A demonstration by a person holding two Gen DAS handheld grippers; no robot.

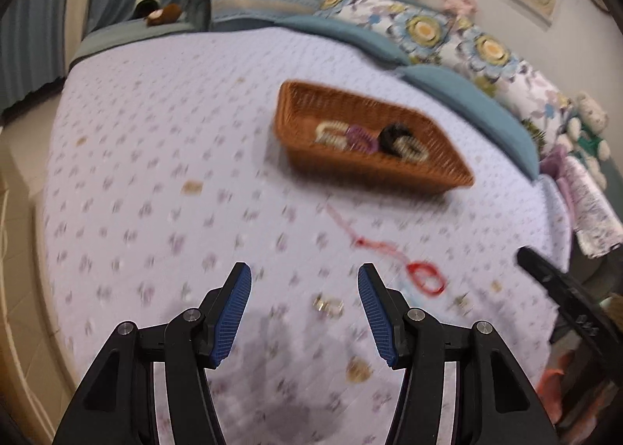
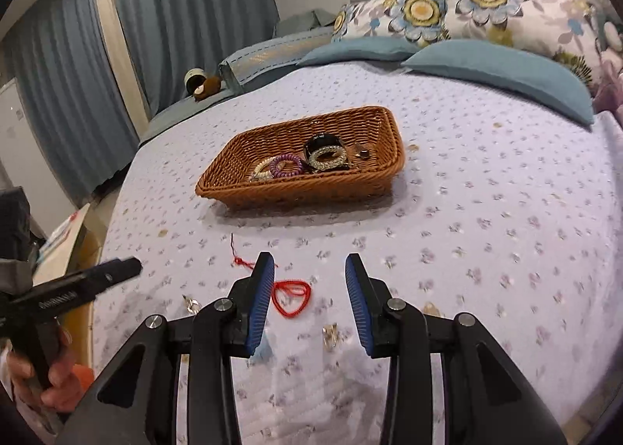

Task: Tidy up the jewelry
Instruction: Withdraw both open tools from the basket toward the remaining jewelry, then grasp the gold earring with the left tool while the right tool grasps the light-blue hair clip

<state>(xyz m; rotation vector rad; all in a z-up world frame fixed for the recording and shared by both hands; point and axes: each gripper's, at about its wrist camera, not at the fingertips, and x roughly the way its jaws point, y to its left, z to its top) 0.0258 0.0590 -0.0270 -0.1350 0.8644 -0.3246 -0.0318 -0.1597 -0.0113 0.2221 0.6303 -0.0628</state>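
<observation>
Red cord bracelet [image 2: 291, 297] with its trailing knotted tail lies looped flat on your floral quilt [image 2: 506, 219] between your right gripper's [image 2: 307, 269] spread blue pads, while your left gripper [image 1: 304, 281] gapes empty too.

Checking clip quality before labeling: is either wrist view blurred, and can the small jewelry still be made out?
Left wrist: motion blur smears the basket and red cord bracelet; the gripper itself is sharp. Right wrist: mostly sharp, the basket weave and bracelet read clearly, with fisheye bending at the edges.
</observation>
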